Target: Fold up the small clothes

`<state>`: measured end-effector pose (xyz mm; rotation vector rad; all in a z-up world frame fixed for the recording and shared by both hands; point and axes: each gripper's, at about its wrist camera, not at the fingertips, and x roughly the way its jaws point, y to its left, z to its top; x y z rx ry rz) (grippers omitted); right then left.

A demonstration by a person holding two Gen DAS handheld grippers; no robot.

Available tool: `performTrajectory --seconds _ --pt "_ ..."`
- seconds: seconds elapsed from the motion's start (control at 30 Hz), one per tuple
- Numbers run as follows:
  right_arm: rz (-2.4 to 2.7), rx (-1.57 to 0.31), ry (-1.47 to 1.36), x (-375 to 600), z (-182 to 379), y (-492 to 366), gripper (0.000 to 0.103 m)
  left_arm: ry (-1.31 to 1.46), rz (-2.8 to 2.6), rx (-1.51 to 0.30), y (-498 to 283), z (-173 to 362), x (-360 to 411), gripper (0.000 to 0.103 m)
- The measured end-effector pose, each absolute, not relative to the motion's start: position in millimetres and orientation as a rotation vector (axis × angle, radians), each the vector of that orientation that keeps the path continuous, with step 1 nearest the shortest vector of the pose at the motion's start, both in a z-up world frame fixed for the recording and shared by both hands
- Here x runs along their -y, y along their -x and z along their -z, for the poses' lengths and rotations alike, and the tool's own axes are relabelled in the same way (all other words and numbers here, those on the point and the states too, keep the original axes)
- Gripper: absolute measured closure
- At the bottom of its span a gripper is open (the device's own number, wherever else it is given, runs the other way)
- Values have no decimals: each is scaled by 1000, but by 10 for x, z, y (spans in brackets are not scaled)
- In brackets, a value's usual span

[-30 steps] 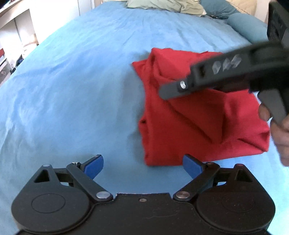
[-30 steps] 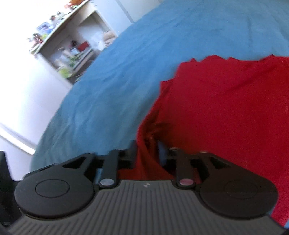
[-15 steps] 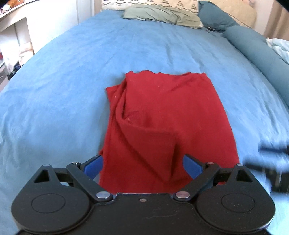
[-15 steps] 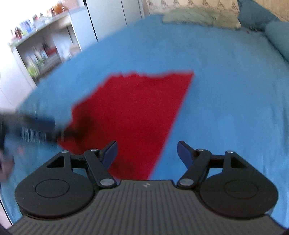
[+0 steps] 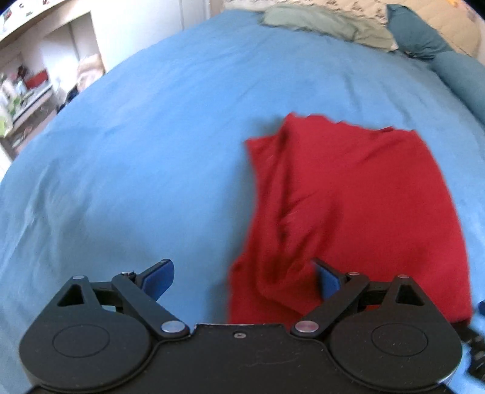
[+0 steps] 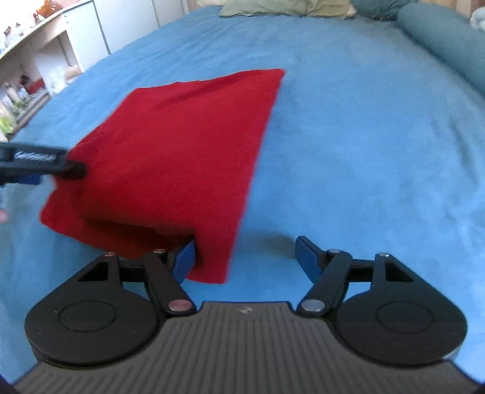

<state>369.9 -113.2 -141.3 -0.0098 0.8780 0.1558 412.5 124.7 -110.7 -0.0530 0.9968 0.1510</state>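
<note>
1. My left gripper (image 5: 244, 280) sits at the bottom of the left wrist view with its blue-padded fingers (image 5: 159, 277) spread wide and nothing between them. The left finger hangs over bare sheet; the right one overlaps the near left part of the cloth in the picture, though I cannot tell whether it touches.

2. My right gripper (image 6: 247, 257) fills the bottom of the right wrist view, its jaws likewise parted and holding nothing. Its left blue pad (image 6: 185, 259) lies against the near corner of the cloth; the right pad is over bare sheet.

3. The red, roughly rectangular folded garment (image 5: 348, 212) lies flat on the bed, right of centre in the left wrist view, with a crumpled ridge running along its left side. In the right wrist view the same garment (image 6: 182, 157) spreads from lower left up toward the centre, its near edge doubled over in a loose flap.

4. At the left edge of the right wrist view the black tip of my other gripper reaches in and meets the left edge of the garment.

5. The wide light-blue bed sheet (image 6: 363, 151) lies under everything.

6. Toward the top of both views are a pale green pillow (image 5: 318, 21) and a teal bolster (image 6: 439, 39).

7. White shelving with cluttered small items (image 5: 27, 81) stands at the upper left.
</note>
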Motion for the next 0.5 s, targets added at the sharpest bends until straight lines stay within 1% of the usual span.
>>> performTrajectory --seconds 0.1,0.2,0.33,0.43,0.5 --pt "-161 -875 68 1205 1439 -3636 14 5 -128 -1028 -3994 1219 -1354 5" --pt "-169 -877 61 1264 1480 -3603 14 -29 -113 -1024 -3914 1266 -1383 5" --pt "-237 -832 80 1177 1426 -3484 14 -12 -115 -1021 -3922 1238 -1396 5" --pt "-245 -839 112 1063 1471 -3495 14 -14 -126 -1010 -3913 1185 -1366 5" --pt "-220 -842 67 1059 1527 -3560 14 -39 -124 -1004 -3903 1194 -1322 5"
